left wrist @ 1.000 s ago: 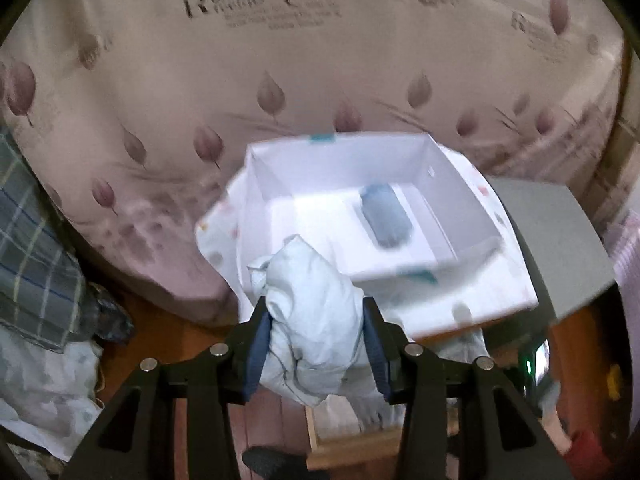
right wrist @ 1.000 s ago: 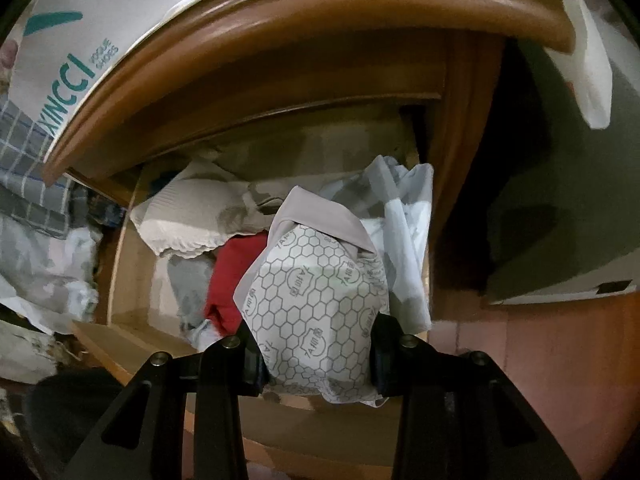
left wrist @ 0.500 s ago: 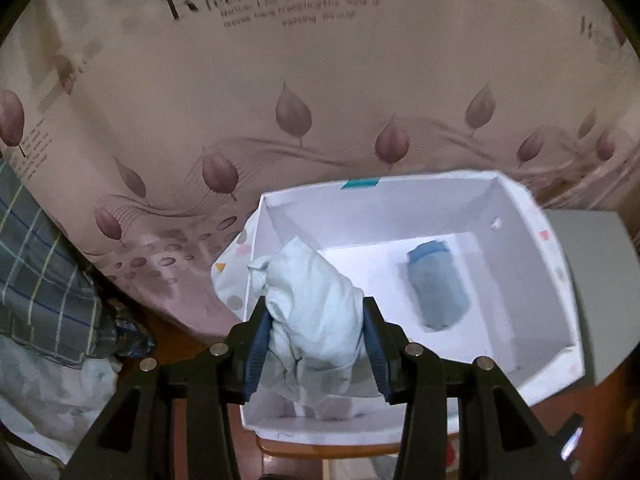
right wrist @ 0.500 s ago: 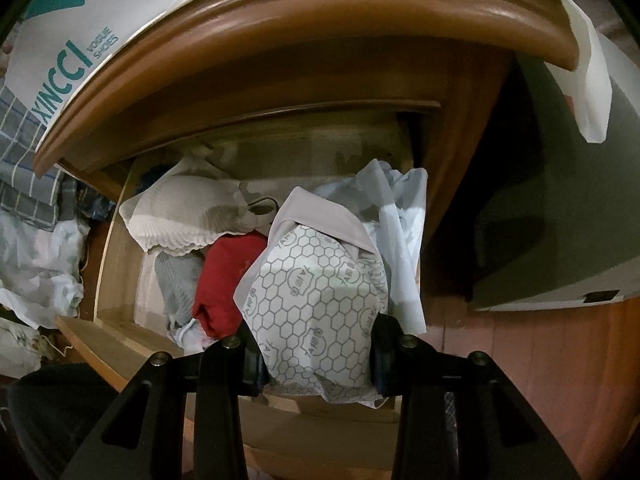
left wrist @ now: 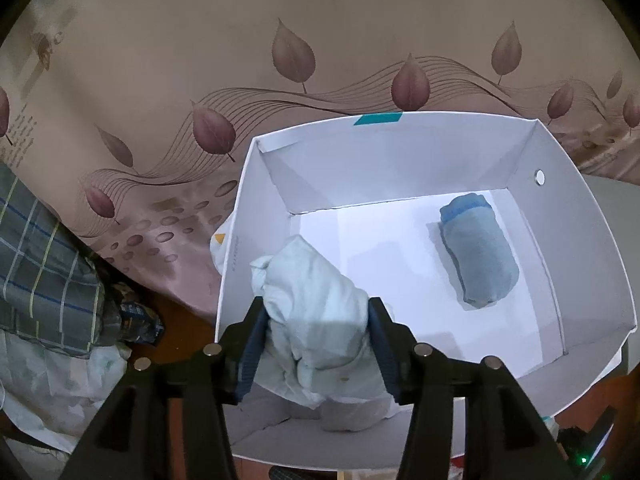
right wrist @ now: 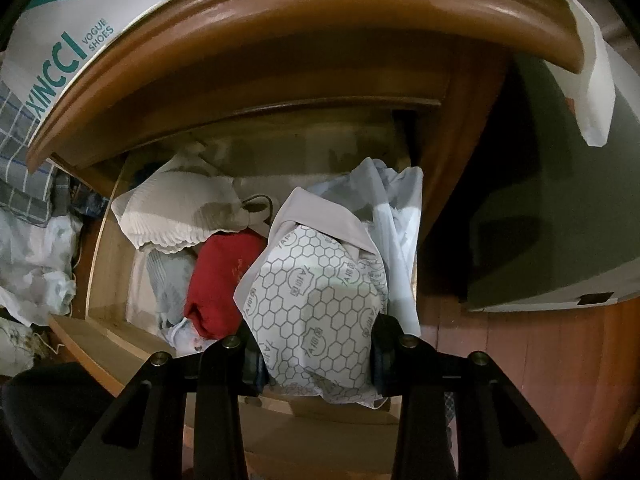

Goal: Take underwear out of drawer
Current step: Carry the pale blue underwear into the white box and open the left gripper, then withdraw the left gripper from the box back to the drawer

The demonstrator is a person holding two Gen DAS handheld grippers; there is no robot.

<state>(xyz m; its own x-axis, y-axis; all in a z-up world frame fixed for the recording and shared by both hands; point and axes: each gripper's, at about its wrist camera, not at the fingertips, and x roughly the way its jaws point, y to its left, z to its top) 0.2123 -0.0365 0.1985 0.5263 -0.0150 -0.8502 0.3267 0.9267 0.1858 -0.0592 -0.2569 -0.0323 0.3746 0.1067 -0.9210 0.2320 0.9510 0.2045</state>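
In the left wrist view a crumpled pale blue underwear [left wrist: 304, 276] sits between the pads of my left gripper [left wrist: 316, 308], over the near left corner of a white box [left wrist: 400, 168]. The jaws are opening, and the cloth still fills the gap and touches both pads. A rolled grey-blue underwear [left wrist: 478, 256] lies on the box floor at the right. In the right wrist view my right gripper [right wrist: 316, 328] is shut on a white honeycomb-print underwear [right wrist: 316, 280], held above the open wooden drawer [right wrist: 100, 344].
In the drawer lie a red garment [right wrist: 220, 276], a white ribbed piece [right wrist: 180, 208] and a pale cloth [right wrist: 396, 208]. The nightstand top [right wrist: 320, 12] overhangs it, with a shoe bag [right wrist: 68, 40] on top. A leaf-print sheet [left wrist: 240, 60] lies behind the box and a plaid cloth [left wrist: 40, 260] at the left.
The left gripper has come forward and down over the white box with the pale blue underwear, and its jaws have widened. The right gripper and its underwear have stayed put.
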